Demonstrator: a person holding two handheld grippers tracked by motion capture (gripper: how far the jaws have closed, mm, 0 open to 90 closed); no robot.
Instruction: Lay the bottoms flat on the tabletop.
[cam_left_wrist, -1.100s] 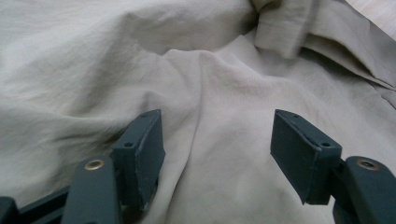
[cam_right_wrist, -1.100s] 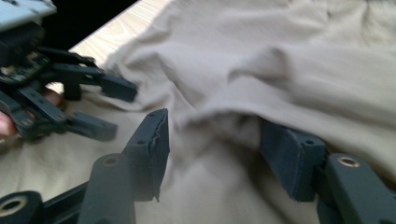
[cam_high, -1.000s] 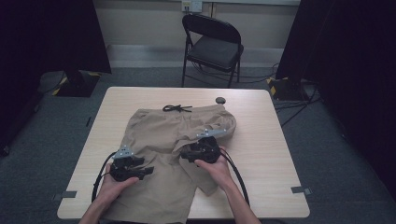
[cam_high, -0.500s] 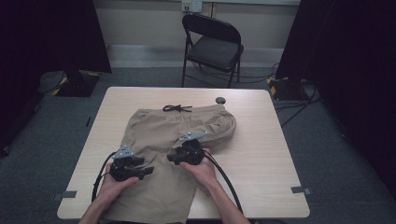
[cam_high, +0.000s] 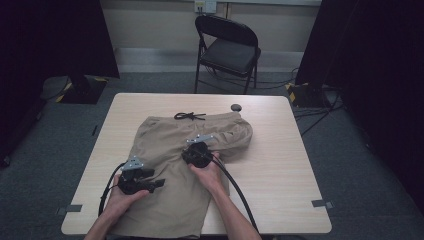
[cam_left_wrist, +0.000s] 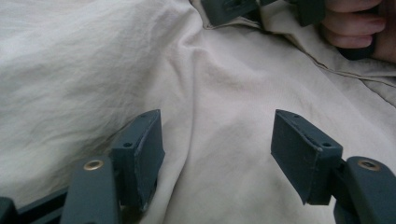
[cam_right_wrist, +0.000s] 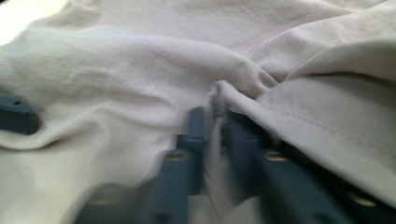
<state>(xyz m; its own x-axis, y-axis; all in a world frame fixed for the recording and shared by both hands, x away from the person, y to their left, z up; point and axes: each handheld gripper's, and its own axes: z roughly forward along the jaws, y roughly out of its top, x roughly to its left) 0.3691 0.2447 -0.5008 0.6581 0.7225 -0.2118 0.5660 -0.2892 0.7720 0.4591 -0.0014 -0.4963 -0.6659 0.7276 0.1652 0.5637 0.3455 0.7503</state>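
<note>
Tan shorts (cam_high: 165, 145) lie spread on the wooden table (cam_high: 280, 165), with a black drawstring (cam_high: 189, 116) at the waistband on the far side. My right gripper (cam_high: 192, 150) is over the middle of the shorts. In the right gripper view its jaws (cam_right_wrist: 215, 116) are shut on a raised fold of the cloth (cam_right_wrist: 140, 60). My left gripper (cam_high: 157, 184) rests on the near left leg of the shorts. In the left gripper view (cam_left_wrist: 217, 135) it stands open with flat cloth (cam_left_wrist: 93, 70) between the jaws. The right gripper (cam_left_wrist: 229, 9) and its hand (cam_left_wrist: 355, 23) show at the top of that view.
A small dark round object (cam_high: 236, 107) lies on the table just beyond the waistband. A black folding chair (cam_high: 227, 47) stands behind the table. Bare tabletop stretches to the right of the shorts. Cables trail from both grippers toward the near edge.
My right gripper has moved left across the shorts, pulling the pinched fold with it. The left gripper has stayed where it was.
</note>
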